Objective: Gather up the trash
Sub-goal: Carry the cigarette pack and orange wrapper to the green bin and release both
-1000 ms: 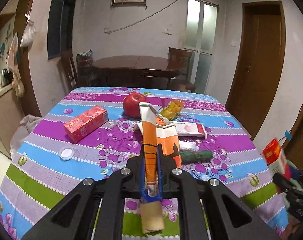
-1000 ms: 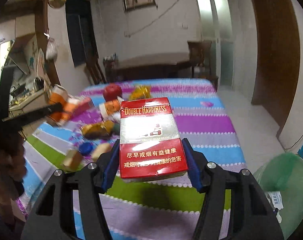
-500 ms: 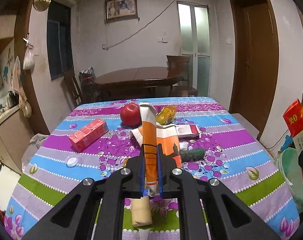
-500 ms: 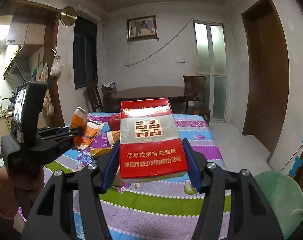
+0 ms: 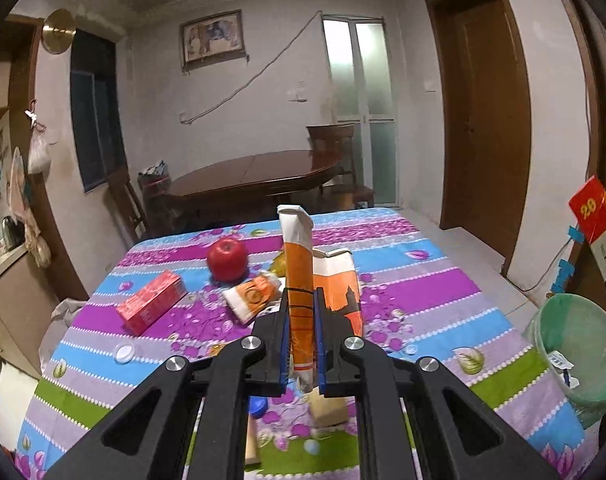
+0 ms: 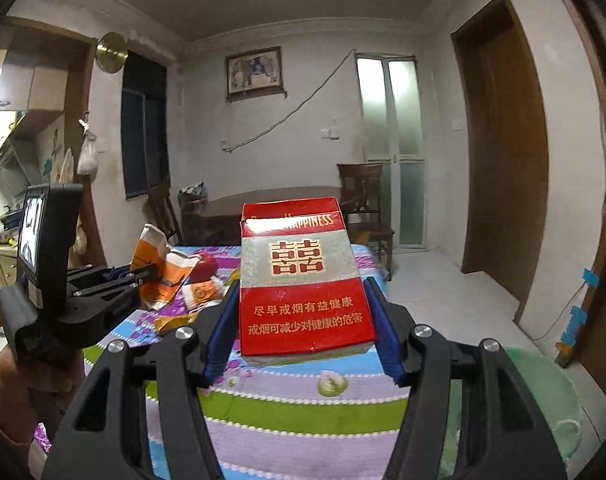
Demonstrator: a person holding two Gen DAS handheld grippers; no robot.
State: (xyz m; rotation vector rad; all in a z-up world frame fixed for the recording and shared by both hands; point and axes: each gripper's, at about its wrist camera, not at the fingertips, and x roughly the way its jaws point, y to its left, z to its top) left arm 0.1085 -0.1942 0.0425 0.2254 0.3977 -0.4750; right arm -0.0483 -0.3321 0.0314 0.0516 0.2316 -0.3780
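Note:
My left gripper (image 5: 302, 308) is shut on a flattened orange and white carton (image 5: 299, 280), held upright above the table with the flowered striped cloth (image 5: 423, 296). The same carton (image 6: 155, 272) shows crumpled in the left gripper (image 6: 143, 274) at the left of the right wrist view. My right gripper (image 6: 303, 292) is shut on a red cigarette carton (image 6: 303, 280) with gold characters, lifted above the table's near edge. That red carton (image 5: 595, 216) also appears at the right edge of the left wrist view. A green-lined bin (image 5: 575, 344) stands by the table's right side.
On the cloth lie a red apple (image 5: 227, 258), a red box (image 5: 151, 302), an orange and white packet (image 5: 253, 294), a white cap (image 5: 124, 353), a blue cap (image 5: 259, 406) and a tan block (image 5: 327, 410). A dark wooden table (image 5: 255, 176) and chairs stand behind.
Both grippers have risen and drawn back from the table with their loads. The bin has come into the left wrist view at the right.

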